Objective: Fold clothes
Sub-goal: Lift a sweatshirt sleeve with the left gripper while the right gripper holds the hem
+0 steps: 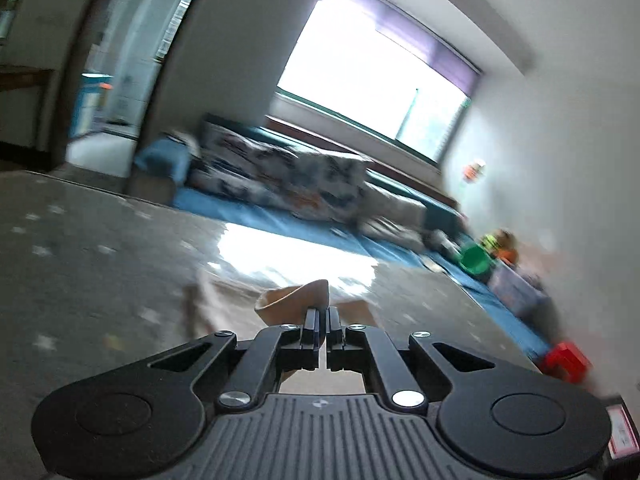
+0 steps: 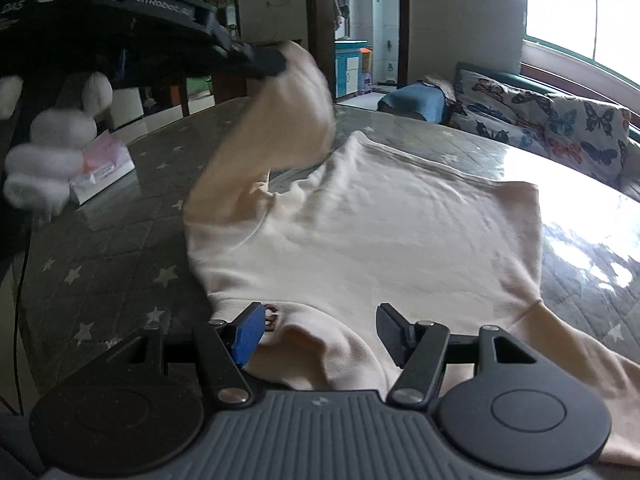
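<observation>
A cream sweatshirt lies spread on the grey star-patterned table. My left gripper, which shows from the side in the right wrist view, is shut on the sweatshirt's left sleeve and holds it lifted above the table. In the left wrist view a fold of the cream sleeve bulges out beyond the closed fingertips. My right gripper hovers open over the sweatshirt's near edge, by the collar. Nothing is pinched between its fingers. A white-gloved hand holds the left gripper.
A pink and white packet lies on the table at the left. Beyond the table stand a sofa with butterfly cushions, a blue mat with toys, and a bright window. A doorway opens behind.
</observation>
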Tool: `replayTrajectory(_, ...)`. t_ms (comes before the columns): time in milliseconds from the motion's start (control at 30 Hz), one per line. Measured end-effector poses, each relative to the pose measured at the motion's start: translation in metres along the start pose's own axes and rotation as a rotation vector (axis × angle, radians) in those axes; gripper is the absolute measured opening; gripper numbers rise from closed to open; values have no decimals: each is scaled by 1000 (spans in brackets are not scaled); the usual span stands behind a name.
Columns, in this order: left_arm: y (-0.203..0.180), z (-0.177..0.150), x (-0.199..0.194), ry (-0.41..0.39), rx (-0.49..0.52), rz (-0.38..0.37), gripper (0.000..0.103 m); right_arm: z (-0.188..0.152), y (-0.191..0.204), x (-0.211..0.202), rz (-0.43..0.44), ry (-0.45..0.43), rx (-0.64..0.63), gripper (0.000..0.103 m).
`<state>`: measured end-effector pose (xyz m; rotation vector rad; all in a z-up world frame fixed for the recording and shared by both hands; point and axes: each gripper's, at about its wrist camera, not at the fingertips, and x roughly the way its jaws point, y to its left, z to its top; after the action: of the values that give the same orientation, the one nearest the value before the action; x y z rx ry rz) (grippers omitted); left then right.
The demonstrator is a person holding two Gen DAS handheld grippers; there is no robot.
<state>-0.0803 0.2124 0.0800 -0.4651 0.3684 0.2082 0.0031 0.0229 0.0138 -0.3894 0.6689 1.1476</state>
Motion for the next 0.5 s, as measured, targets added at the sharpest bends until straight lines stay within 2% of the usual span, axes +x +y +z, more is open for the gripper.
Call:
replayTrajectory(200,-27,-28,41,122,31,-121,4,-4,-12,-3,-18,2,49,63)
replayTrajectory(300,-36,-44,49,196,57,-153,6,-6,-16,-3,-21,5,63,63)
replayTrajectory(400,-38,-53,52,224,95,-161,10,-8,-19,-3,-27,10,73,63)
replayTrajectory(500,-33,-53,45,219,119,-162,12,-10,-22,-3,-28,16,81,63)
